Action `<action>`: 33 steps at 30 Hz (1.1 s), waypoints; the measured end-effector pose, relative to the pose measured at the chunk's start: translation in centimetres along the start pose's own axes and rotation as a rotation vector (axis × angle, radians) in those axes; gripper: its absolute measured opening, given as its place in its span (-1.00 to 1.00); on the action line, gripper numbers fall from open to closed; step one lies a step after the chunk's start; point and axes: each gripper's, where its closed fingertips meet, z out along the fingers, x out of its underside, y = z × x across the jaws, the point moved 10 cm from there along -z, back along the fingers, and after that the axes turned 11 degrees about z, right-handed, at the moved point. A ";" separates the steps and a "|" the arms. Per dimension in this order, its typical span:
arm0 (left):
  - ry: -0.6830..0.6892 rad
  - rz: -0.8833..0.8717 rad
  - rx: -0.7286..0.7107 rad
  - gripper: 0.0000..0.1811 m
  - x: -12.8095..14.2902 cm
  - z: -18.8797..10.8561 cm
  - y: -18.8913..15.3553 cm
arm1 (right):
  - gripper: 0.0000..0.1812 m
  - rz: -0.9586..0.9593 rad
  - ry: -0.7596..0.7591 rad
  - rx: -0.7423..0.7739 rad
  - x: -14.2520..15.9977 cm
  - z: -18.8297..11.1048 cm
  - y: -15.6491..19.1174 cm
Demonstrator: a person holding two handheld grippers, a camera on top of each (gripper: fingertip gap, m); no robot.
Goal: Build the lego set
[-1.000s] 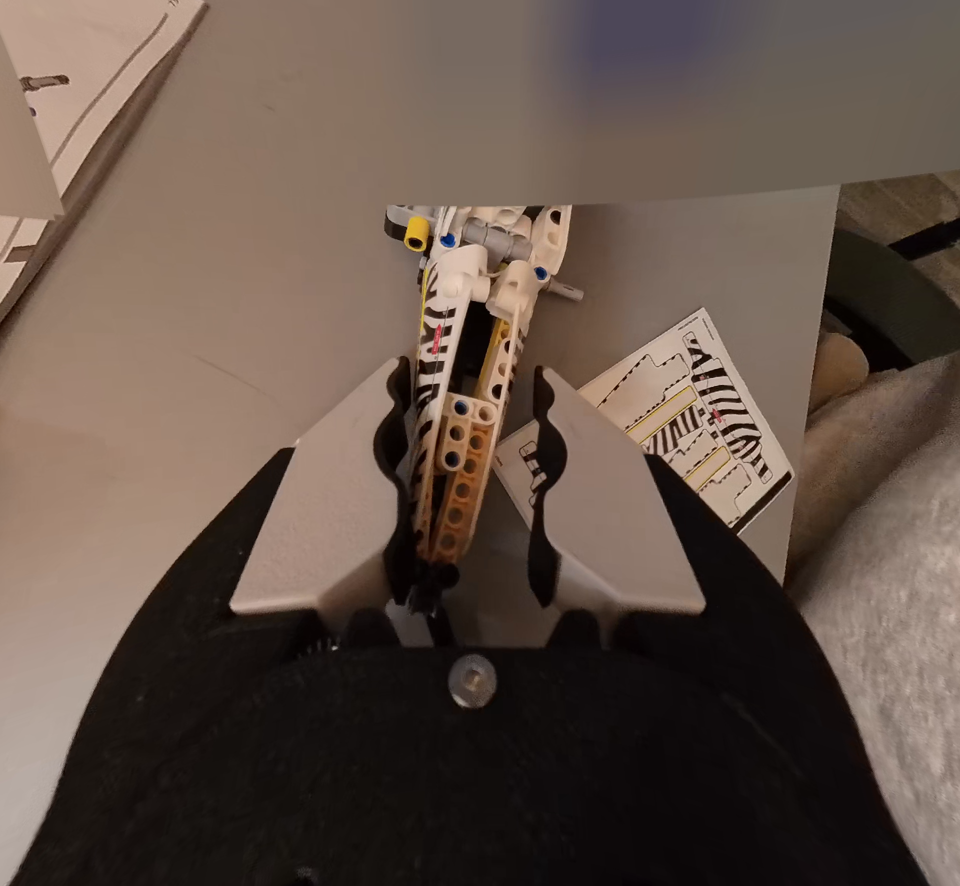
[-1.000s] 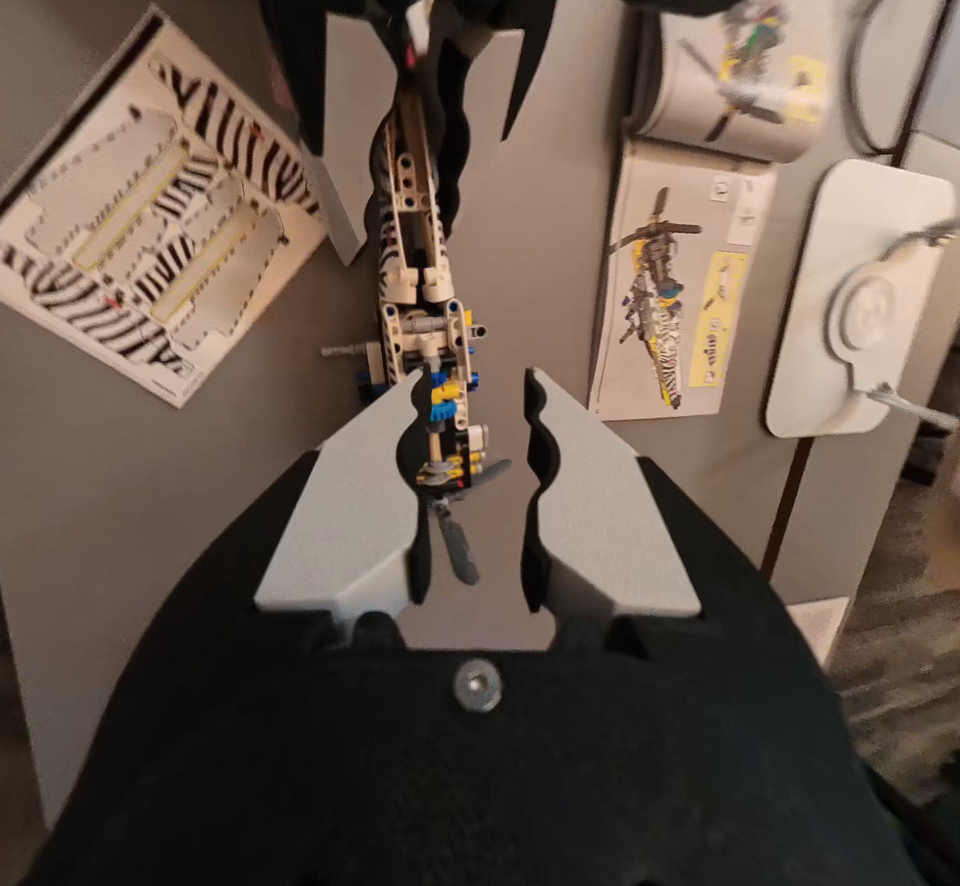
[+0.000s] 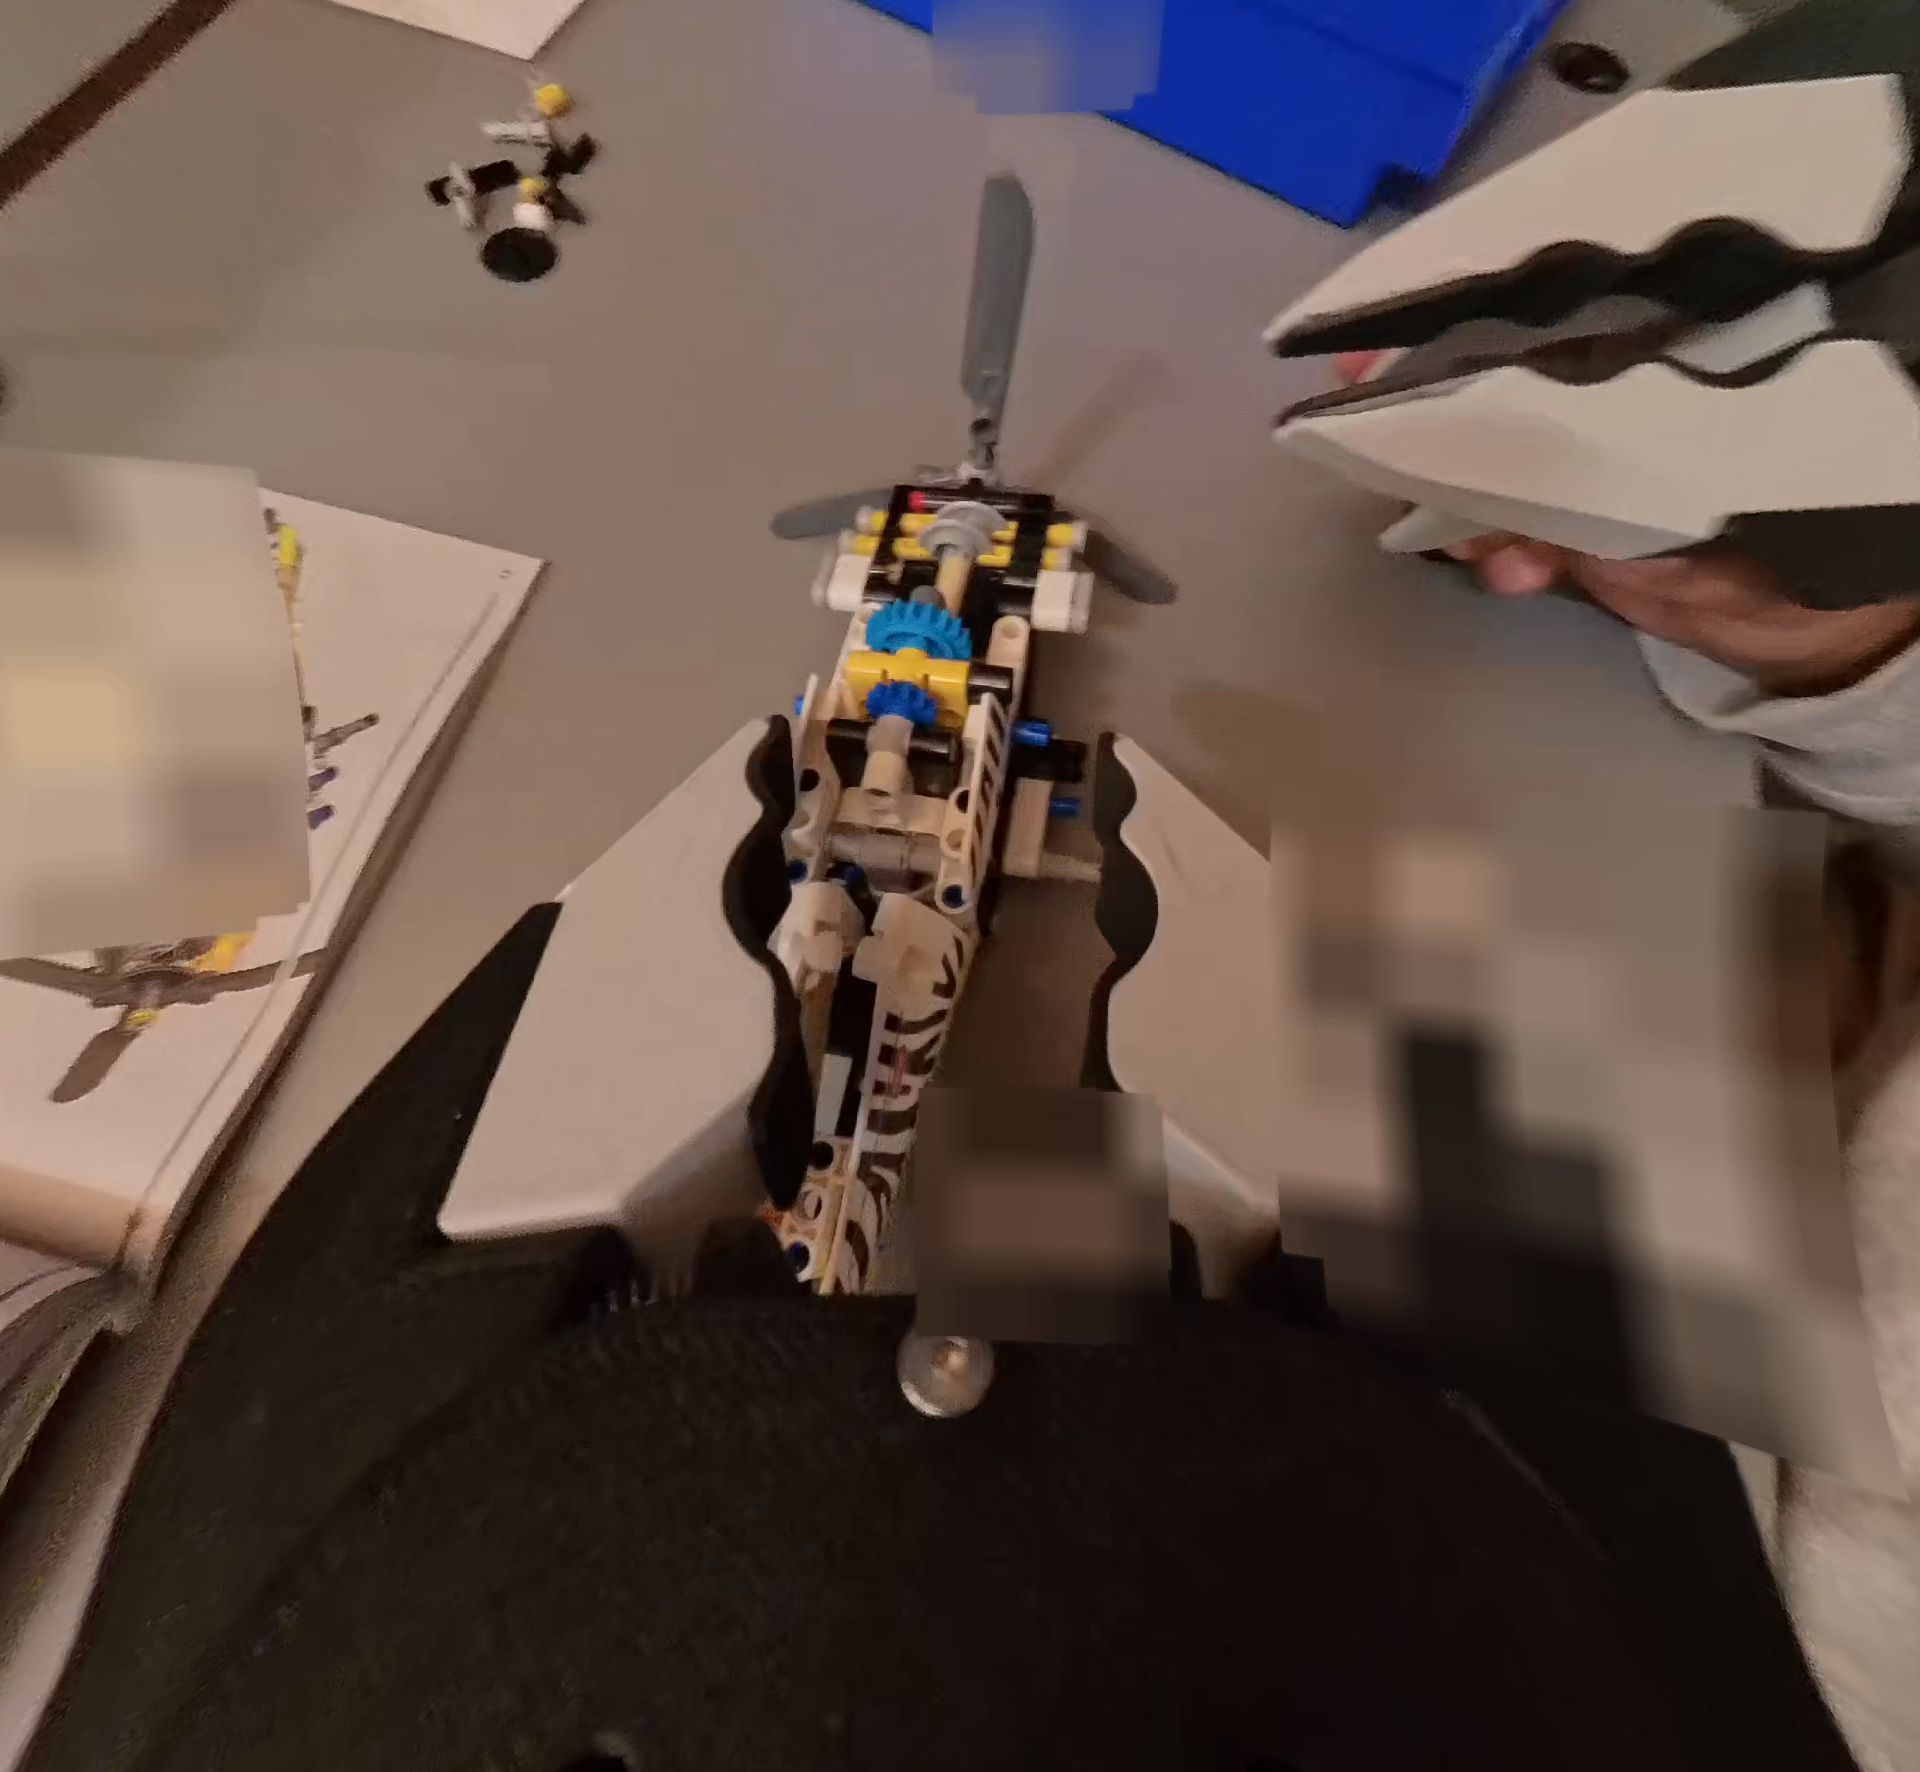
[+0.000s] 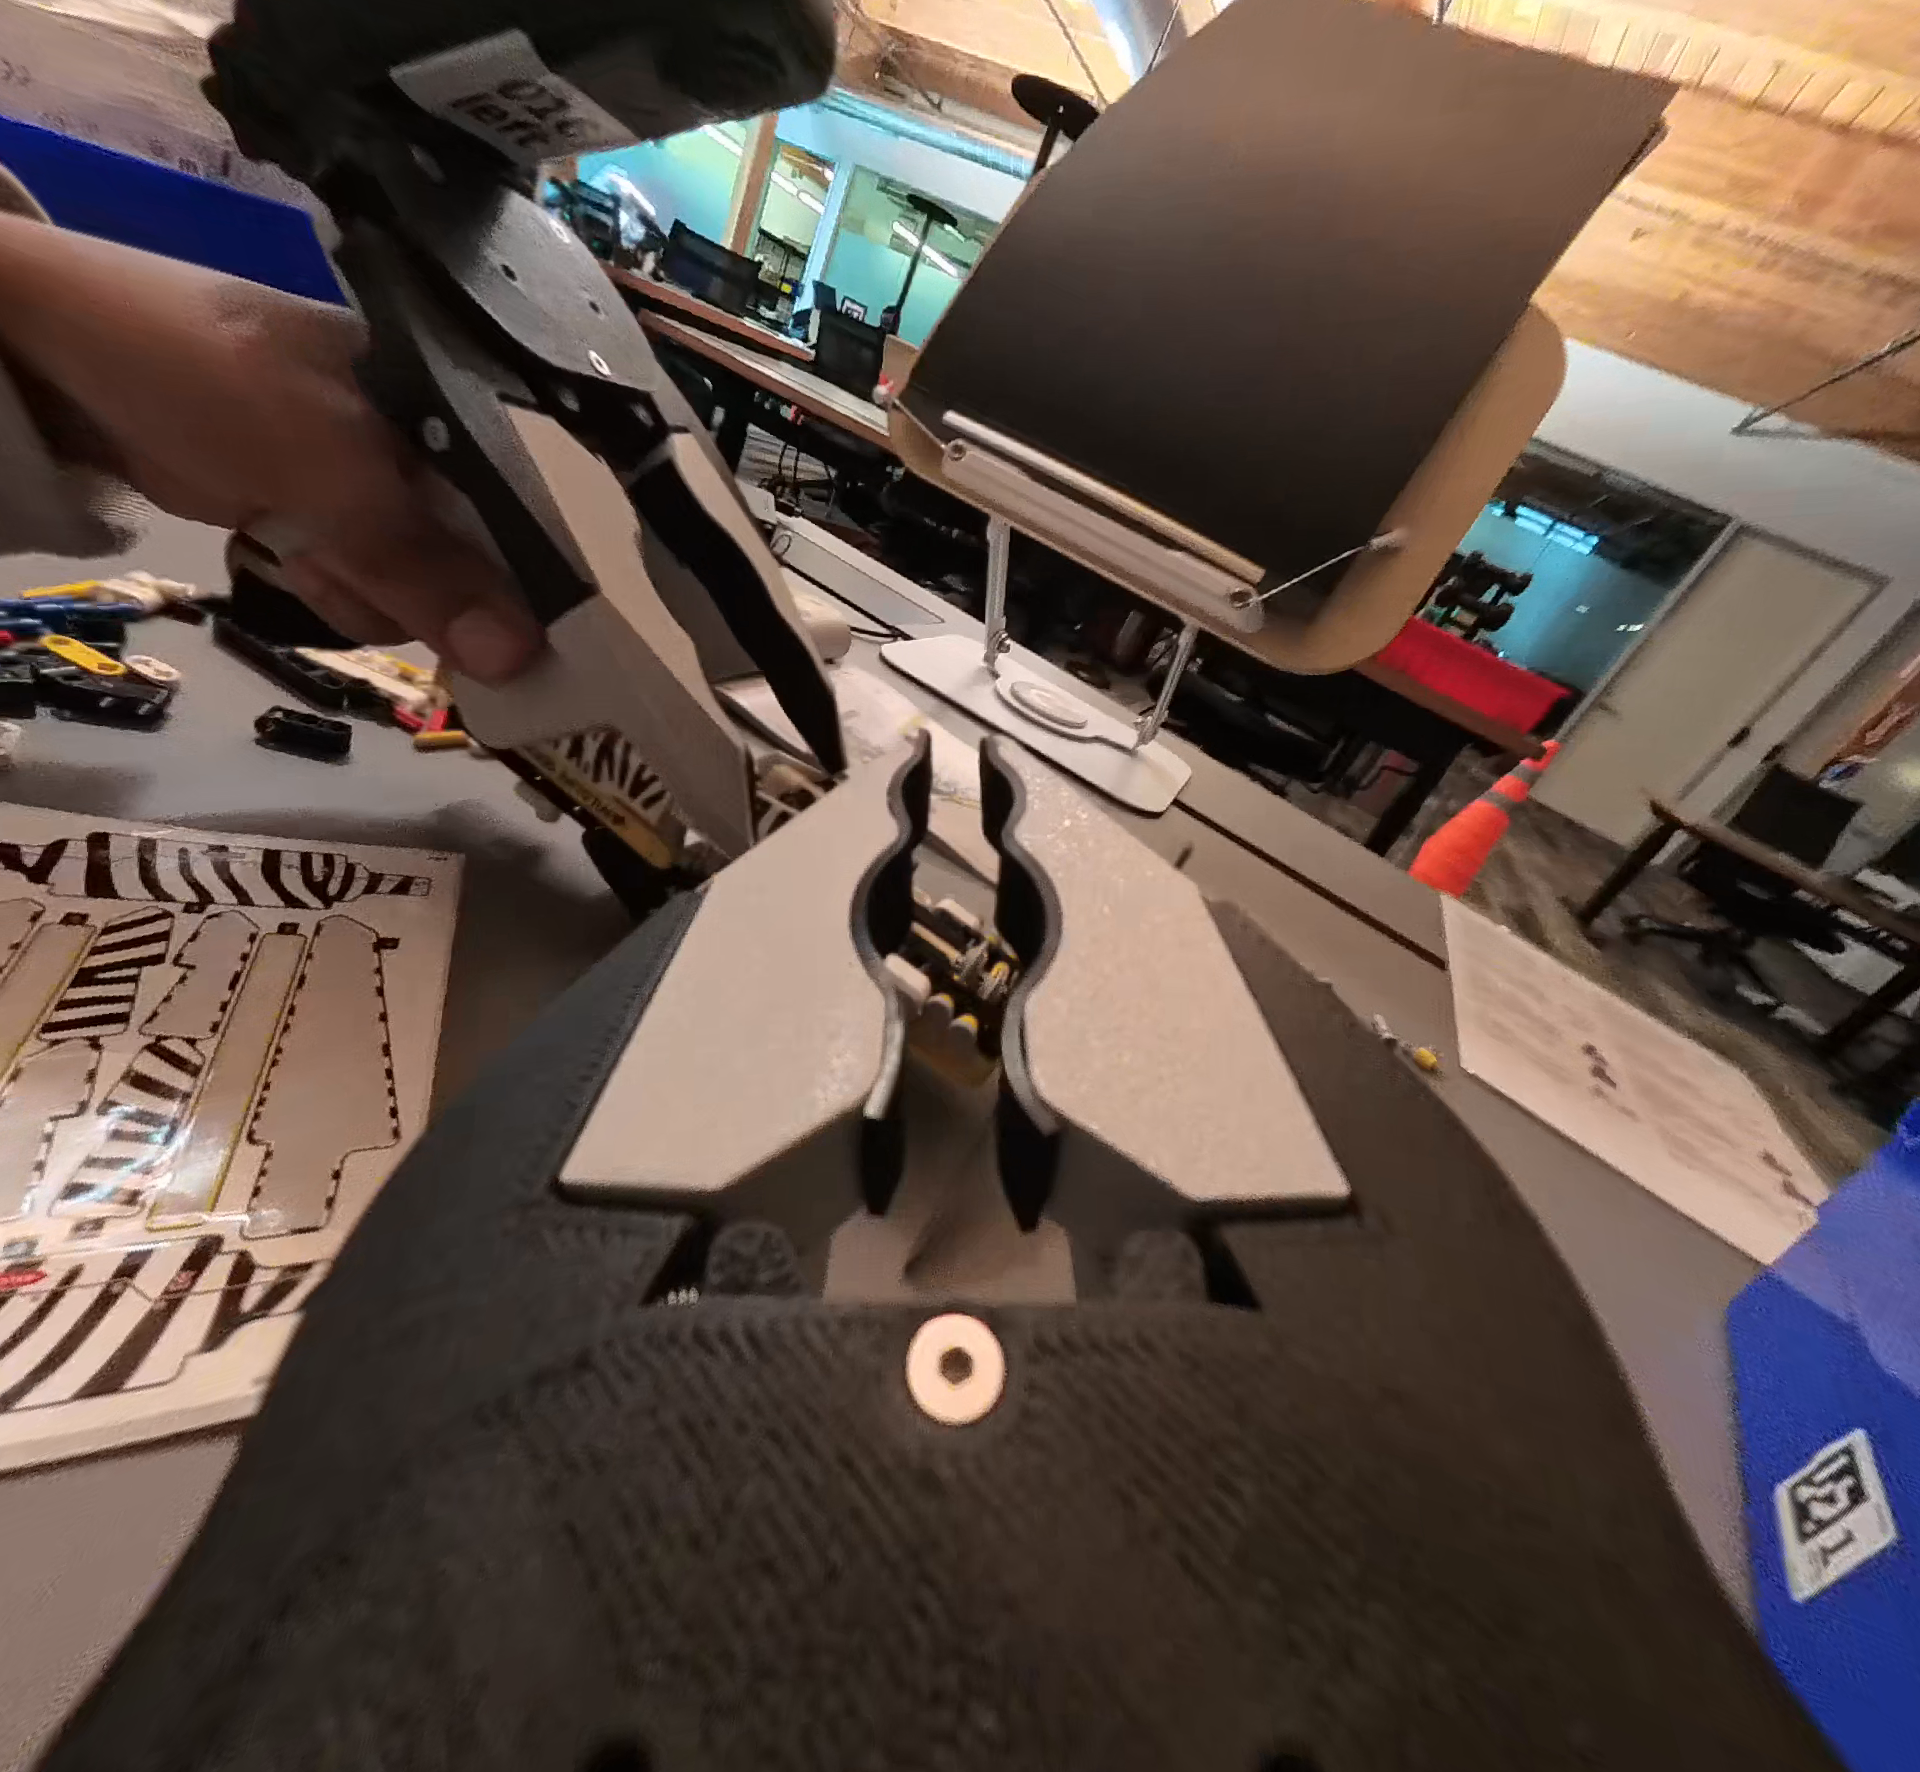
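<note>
The zebra-striped lego aircraft with blue gears and a grey three-blade rotor lies lengthwise between my left gripper's fingers, nose pointing away. The fingers press its wider middle, so the gripper is shut on it. My right gripper hovers to the right of the nose, tips pointing left, apart from the model. Its fingers are nearly closed with nothing between them. In the right wrist view the model's nose shows below the narrow slit. The left gripper stands just left over the striped body.
A blue bin stands beyond the rotor. A small sub-assembly lies far left. An open instruction booklet is on the left. A sticker sheet, loose parts and a tablet stand are on the table. The left gripper's tips are roughly 8 centimeters from the right gripper's. My left tips are roughly 25 centimeters from the small sub-assembly.
My left gripper has swung round with the model, which now faces the blue bin. My right gripper has left the model's nose, moved off to its side and narrowed its fingers.
</note>
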 end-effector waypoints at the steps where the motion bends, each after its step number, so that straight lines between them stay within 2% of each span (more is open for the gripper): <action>1: 0.012 -0.003 -0.017 -0.36 0.0 0.2 0.1 | -0.94 0.000 -0.009 0.000 0.0 -0.1 0.0; 7: -0.010 0.030 -0.073 -0.33 0.3 0.6 0.0 | -0.95 0.071 0.000 -0.009 0.2 0.1 -0.6; 17: 0.107 0.055 -0.053 -0.37 0.8 0.4 -0.5 | -0.99 0.041 0.019 -0.034 0.3 0.3 -0.2; 33: 0.109 0.042 0.029 -0.47 1.9 -0.6 -0.2 | -0.99 0.069 0.012 -0.048 0.3 0.2 -0.5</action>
